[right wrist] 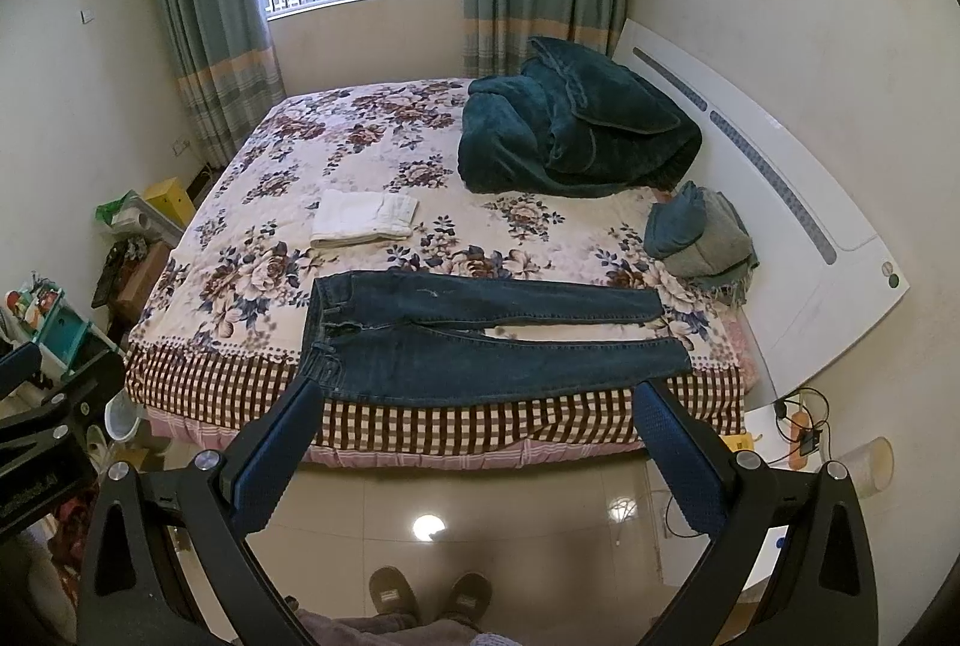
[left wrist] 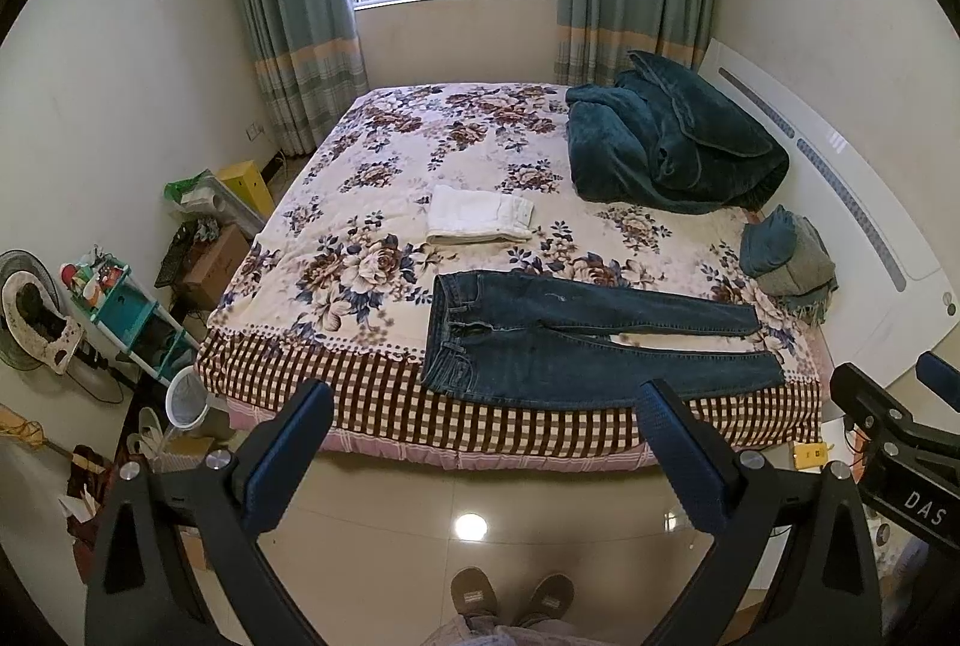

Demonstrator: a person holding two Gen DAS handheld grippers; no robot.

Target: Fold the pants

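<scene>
Dark blue jeans lie flat near the front edge of the bed, waistband to the left, legs pointing right and slightly apart. They also show in the right wrist view. My left gripper is open and empty, held back over the floor in front of the bed. My right gripper is open and empty too, also in front of the bed, short of the jeans. The right gripper shows at the right edge of the left wrist view.
A folded white garment lies mid-bed behind the jeans. A teal blanket heap and folded grey and teal cloths sit at the right by the white headboard. Shelves and boxes crowd the left floor. My slippers stand on the tiles.
</scene>
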